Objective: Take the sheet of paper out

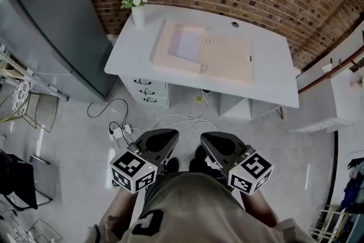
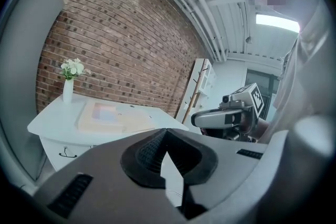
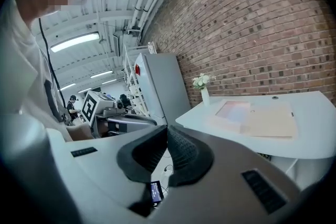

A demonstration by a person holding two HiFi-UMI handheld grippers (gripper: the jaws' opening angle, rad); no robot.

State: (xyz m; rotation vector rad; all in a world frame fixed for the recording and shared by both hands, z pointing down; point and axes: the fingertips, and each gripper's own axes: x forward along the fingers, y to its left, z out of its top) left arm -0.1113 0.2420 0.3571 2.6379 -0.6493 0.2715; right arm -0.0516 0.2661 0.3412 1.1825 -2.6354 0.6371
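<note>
A flat cream folder [image 1: 222,62] lies on the white desk [image 1: 267,79], with a pale pink-lavender sheet of paper [image 1: 186,42] showing in its left part. Both grippers hang close to my body, well short of the desk. My left gripper [image 1: 165,135] is shut with nothing between its jaws, and so is my right gripper [image 1: 213,138] beside it. In the left gripper view the closed tips [image 2: 167,132] point toward the folder [image 2: 113,118] far ahead. The right gripper view shows its closed jaws [image 3: 167,129] and the folder [image 3: 268,120] on the desk at right.
A white vase of flowers [image 1: 138,13] stands at the desk's back left corner. Drawers [image 1: 147,91] sit under the desk. A grey cabinet [image 1: 51,25] stands at left, white shelving [image 1: 335,94] at right. A power strip with cables [image 1: 119,132] lies on the floor.
</note>
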